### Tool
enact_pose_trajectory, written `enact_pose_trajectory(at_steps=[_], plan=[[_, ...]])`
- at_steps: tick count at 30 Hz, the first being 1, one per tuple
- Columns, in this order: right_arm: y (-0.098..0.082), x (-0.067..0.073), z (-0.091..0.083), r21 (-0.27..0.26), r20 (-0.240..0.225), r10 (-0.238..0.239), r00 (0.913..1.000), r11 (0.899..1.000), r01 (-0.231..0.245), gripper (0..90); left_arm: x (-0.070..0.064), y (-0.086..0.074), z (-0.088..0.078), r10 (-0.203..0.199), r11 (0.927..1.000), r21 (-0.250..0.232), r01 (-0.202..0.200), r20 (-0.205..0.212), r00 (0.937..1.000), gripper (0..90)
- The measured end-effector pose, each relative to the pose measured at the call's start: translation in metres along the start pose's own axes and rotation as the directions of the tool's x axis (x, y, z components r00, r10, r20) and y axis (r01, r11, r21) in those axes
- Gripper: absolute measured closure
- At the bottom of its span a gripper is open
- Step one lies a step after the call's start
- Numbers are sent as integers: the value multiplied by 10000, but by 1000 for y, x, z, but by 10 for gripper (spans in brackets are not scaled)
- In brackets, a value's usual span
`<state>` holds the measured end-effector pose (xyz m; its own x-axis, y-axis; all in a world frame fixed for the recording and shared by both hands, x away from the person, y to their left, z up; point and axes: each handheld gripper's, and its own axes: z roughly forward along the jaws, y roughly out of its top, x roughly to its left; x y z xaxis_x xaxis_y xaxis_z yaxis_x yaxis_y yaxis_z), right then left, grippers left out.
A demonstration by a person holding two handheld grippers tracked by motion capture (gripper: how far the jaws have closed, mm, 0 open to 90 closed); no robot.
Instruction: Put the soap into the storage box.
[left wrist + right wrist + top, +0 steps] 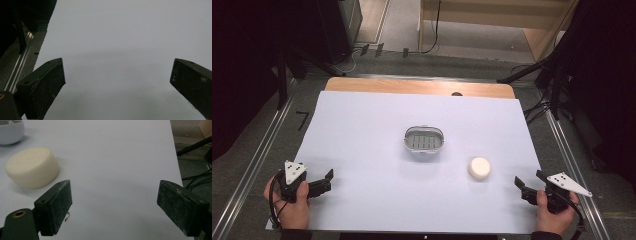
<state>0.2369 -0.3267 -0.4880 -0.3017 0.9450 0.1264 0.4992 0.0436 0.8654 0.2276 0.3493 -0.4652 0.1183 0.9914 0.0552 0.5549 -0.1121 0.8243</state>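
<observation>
- Right now, a big white sheet (377,150) covers most of a wooden table (412,86); a strip of bare wood shows at the far edge.
- Around the table, the room is dark. Grey floor, metal rails (257,145) and black cables (537,107) lie at the sides.
- Far behind the table stands a pale wooden shelf (542,35).
- Near the bottom left of the high view, the left hand (294,207) holds the left gripper (324,182) low over the sheet. It points toward the middle of the table.
- Its jaws stand wide apart with nothing between them. In the left gripper view they frame only bare sheet.
- Near the bottom right, the right hand (554,210) holds the right gripper (528,183). It points up and left, toward the soap.
- Its jaws are apart too, and nothing is between them.
- One round, cream soap (479,168) lies flat on the sheet, right of the middle. It is near the right gripper but not touching it. In the right gripper view the soap (32,167) sits just past the left jaw.
- One grey soap dish (425,140) stands in the middle of the sheet, up and left of the soap and apart from it. It has slots in its floor.
- Count: two hands, two grippers, one soap, one dish.
</observation>
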Motion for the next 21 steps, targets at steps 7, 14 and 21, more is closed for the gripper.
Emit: enact_pose_trajectory(at_steps=[7,14,21], plan=[[0,1,-1,-30,49,3,10000,10000,-3,138,0,0,0,25,10000,-48,-25,4,10000,2],[1,2,0,321,82,-18,10000,9995,16,129,0,0,-1,56,10000,-55,-56,-35,10000,2],[8,6,-6,909,43,-446,9990,9949,440,131,-1,0,-1,90,10000,-39,-90,-59,9999,2]])
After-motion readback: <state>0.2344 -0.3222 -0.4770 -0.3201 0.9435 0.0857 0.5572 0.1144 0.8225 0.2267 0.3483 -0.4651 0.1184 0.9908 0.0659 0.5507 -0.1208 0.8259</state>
